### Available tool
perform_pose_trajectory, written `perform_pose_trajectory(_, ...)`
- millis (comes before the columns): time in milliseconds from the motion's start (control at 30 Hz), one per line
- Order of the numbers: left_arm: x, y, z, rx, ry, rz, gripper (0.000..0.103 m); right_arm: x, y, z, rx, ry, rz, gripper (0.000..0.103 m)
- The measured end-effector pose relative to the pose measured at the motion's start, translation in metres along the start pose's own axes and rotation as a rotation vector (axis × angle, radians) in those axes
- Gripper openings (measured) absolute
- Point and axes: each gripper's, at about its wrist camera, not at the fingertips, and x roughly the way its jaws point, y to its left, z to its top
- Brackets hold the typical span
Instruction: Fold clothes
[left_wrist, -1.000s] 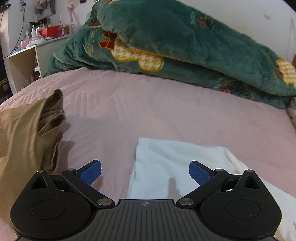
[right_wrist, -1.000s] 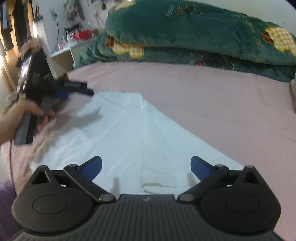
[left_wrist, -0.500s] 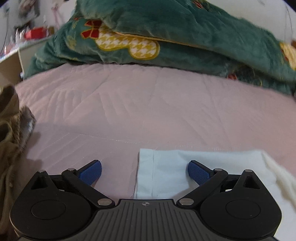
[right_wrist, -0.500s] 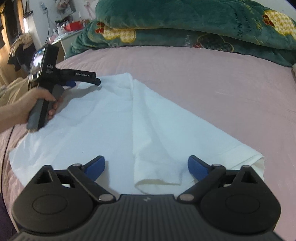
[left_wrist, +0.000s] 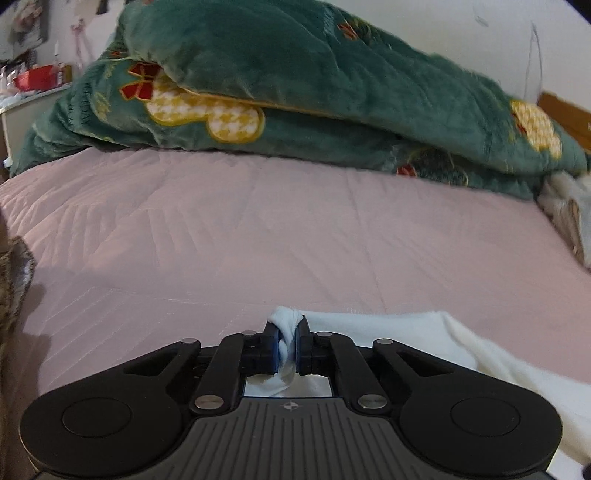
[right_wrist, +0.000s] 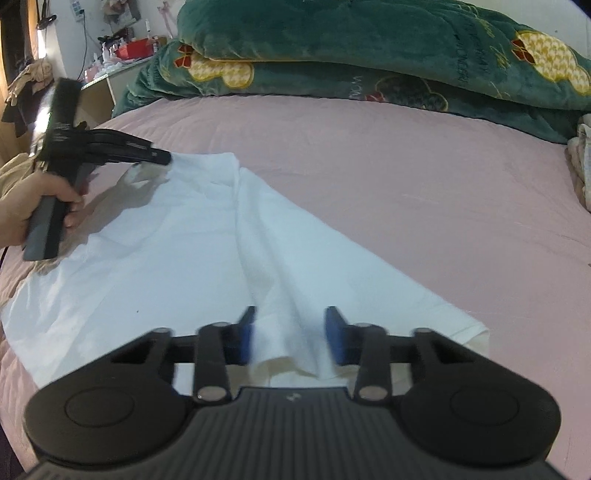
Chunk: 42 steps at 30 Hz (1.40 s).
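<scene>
White shirt (right_wrist: 184, 258) mostly flat on bed (right_wrist: 406, 177), folding barely started; left gripper (left_wrist: 287, 345) pinching its far corner, right gripper (right_wrist: 290, 338) fingers apart over near hem

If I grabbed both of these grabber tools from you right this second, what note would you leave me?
Left gripper: shut on a corner of the white shirt.
Right gripper: open, its jaws on either side of a ridge of cloth at the shirt's near hem, not yet pinching.
The shirt lies spread on the pink bedspread.
Done: one corner gripped.
Left: close the right gripper, then probably lift and fold.
</scene>
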Motion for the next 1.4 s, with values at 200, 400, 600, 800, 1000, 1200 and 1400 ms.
perform_pose_trajectory(200,-0.039,0.02,0.001,-0.053,-0.054,-0.042,0.008,-0.012,-0.007,0.004,-0.022,0.016,-0.006,0.018)
perform_pose_trajectory(400,-0.088,0.017,-0.004,-0.069,-0.098,-0.08,0.008,-0.039,-0.028,0.007,-0.005,0.013,-0.013,0.014)
perform_pose_trajectory(600,-0.137,0.014,-0.033,-0.049,-0.086,-0.113,0.008,-0.075,-0.048,0.0,-0.013,0.012,-0.029,0.014)
perform_pose_trajectory(800,-0.166,-0.001,-0.078,0.091,0.024,-0.057,0.008,-0.088,-0.046,-0.016,-0.071,0.08,-0.053,0.014)
perform_pose_trajectory(1000,-0.177,-0.016,-0.115,0.143,0.099,0.009,0.008,-0.081,-0.033,-0.039,-0.061,0.136,-0.059,0.014)
perform_pose_trajectory(1200,-0.191,-0.025,-0.128,0.196,0.118,0.032,0.008,-0.078,-0.02,-0.059,-0.067,0.192,-0.07,0.014)
perform_pose_trajectory(1400,-0.206,-0.022,-0.134,0.236,0.124,0.031,0.009,-0.085,-0.034,-0.067,-0.063,0.225,-0.102,0.014)
